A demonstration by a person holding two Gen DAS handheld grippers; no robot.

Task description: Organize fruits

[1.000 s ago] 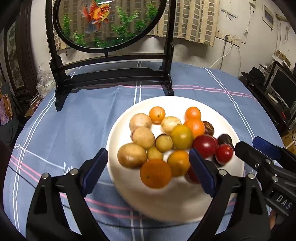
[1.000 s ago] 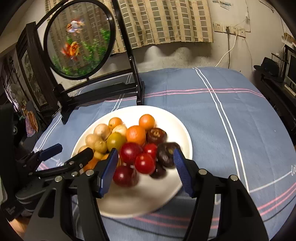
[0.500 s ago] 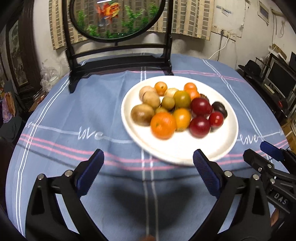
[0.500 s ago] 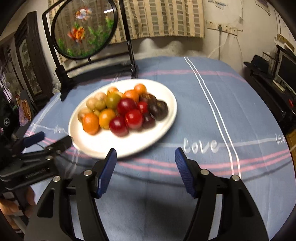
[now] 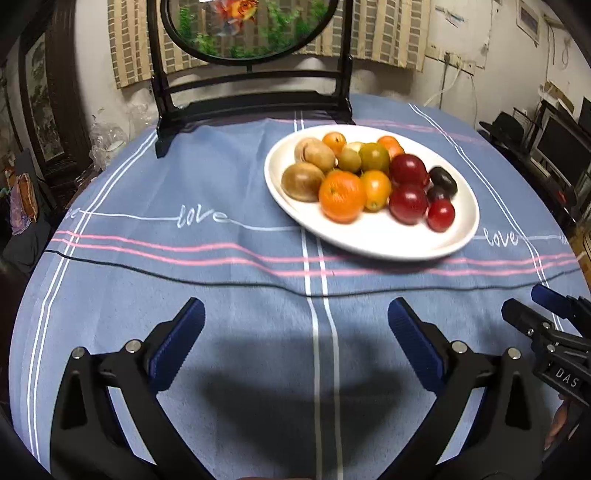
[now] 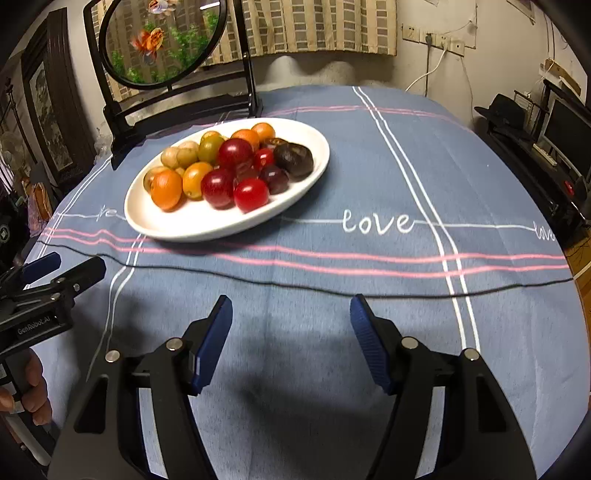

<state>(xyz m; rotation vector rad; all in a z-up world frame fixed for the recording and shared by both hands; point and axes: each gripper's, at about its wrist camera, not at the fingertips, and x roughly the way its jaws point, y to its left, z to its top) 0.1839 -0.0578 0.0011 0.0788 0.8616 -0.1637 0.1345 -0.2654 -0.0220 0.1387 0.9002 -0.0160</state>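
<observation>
A white plate (image 5: 369, 236) (image 6: 192, 225) stands on the blue tablecloth, piled with fruit. On it are a big orange (image 5: 341, 195) (image 6: 167, 189), brown fruits (image 5: 303, 181), red ones (image 5: 408, 170) (image 6: 251, 194) and dark purple ones (image 5: 443, 181) (image 6: 293, 158). My left gripper (image 5: 295, 308) hovers over bare cloth well short of the plate, open wide with nothing between its blue pads. My right gripper (image 6: 290, 302) is open too, also over bare cloth on the near side of the plate. Each shows at the edge of the other's view: the right gripper (image 5: 546, 310), the left gripper (image 6: 70, 266).
A round fish picture on a black stand (image 5: 251, 29) (image 6: 162, 40) rises behind the plate at the table's far edge. To the right, off the table, stand a dark cabinet with a monitor (image 6: 569, 129) and a hat (image 6: 502, 107). A person's hand (image 6: 33, 398) grips the left handle.
Both grippers have drawn back from right over the fruit toward the near side of the table, so the plate now lies farther off. The left jaws have widened a little.
</observation>
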